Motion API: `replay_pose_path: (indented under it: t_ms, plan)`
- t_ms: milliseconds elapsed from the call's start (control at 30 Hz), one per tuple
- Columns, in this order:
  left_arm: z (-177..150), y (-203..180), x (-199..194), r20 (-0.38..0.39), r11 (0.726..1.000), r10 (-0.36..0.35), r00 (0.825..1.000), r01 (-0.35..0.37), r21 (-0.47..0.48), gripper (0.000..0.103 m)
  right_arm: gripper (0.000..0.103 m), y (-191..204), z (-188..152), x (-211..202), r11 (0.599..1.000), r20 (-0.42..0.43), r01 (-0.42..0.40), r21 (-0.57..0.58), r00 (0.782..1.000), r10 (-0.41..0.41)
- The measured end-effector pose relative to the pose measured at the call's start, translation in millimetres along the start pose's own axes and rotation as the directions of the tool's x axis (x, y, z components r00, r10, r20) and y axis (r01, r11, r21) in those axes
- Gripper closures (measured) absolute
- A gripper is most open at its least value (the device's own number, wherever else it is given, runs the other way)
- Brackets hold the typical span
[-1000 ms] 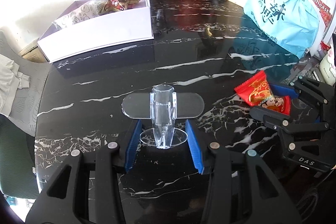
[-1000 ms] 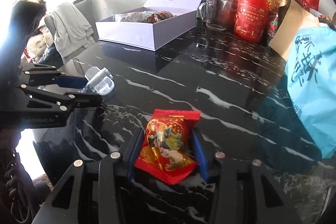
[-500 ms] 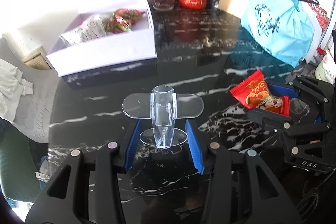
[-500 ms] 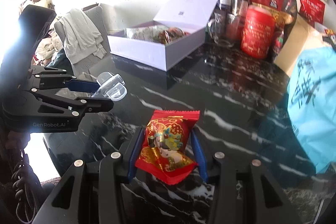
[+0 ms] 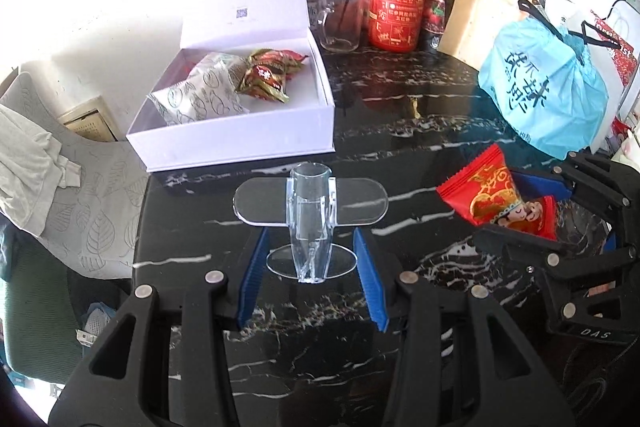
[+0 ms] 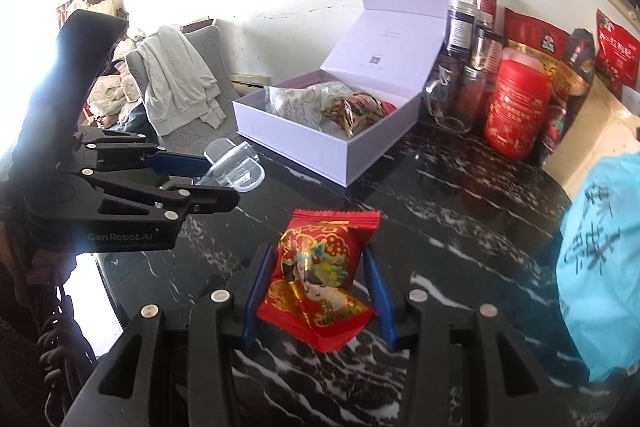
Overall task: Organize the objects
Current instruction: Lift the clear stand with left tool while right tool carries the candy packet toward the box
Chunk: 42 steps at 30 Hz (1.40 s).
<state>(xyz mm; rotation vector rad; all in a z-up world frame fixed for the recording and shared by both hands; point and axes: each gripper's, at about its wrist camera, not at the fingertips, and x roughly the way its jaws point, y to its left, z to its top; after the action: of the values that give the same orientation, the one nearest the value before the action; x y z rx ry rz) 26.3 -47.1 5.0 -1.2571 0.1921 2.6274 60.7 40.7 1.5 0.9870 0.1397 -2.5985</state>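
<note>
My left gripper (image 5: 309,233) is shut on a clear plastic piece (image 5: 310,203) shaped like a small plane, held above the black marble table (image 5: 400,131). The right wrist view shows that gripper (image 6: 200,179) at the left with the clear piece (image 6: 236,167) sticking out of it. My right gripper (image 6: 319,249) is shut on a red snack packet (image 6: 320,275) with a cartoon figure, also off the table. From the left wrist it appears at the right (image 5: 532,211) with the packet (image 5: 492,195). An open white box (image 5: 240,139) with wrapped snacks stands beyond both.
A light blue bag (image 5: 548,95) sits at the right. A red canister (image 5: 396,11), a glass mug (image 5: 340,23), jars and snack bags line the back. A chair draped with grey cloth (image 5: 32,155) stands past the table's left edge.
Both grippers have risen off the table with their objects still held. The white box's inside and the back row of jars and bags show more fully now.
</note>
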Motion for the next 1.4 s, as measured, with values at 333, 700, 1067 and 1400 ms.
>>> replay_pose_path:
  t_ms: [333, 700, 1067, 1400]
  plan:
    - [21.3, 14.5, 4.9, 0.011, 1.000, -0.006, 1.000, 0.006, -0.005, 0.061, 0.057, -4.4, 29.8, 13.4, 0.999, -0.001, -0.043, -0.031, 0.999, 0.043]
    - [50.6, 34.4, 21.0, 0.021, 1.000, 0.005, 1.000, -0.005, -0.006, 0.061, 0.057, -7.8, 62.5, 39.0, 0.992, -0.008, -0.099, -0.080, 0.995, 0.099]
    - [76.2, 52.5, 38.5, 0.026, 1.000, 0.005, 1.000, -0.005, -0.002, 0.061, 0.057, -14.2, 89.9, 65.0, 0.981, -0.017, -0.165, -0.101, 0.986, 0.164]
    - [95.3, 60.6, 52.7, 0.023, 1.000, -0.007, 1.000, 0.006, 0.012, 0.061, 0.057, -17.4, 113.6, 80.7, 0.972, -0.012, -0.192, -0.137, 0.981, 0.192]
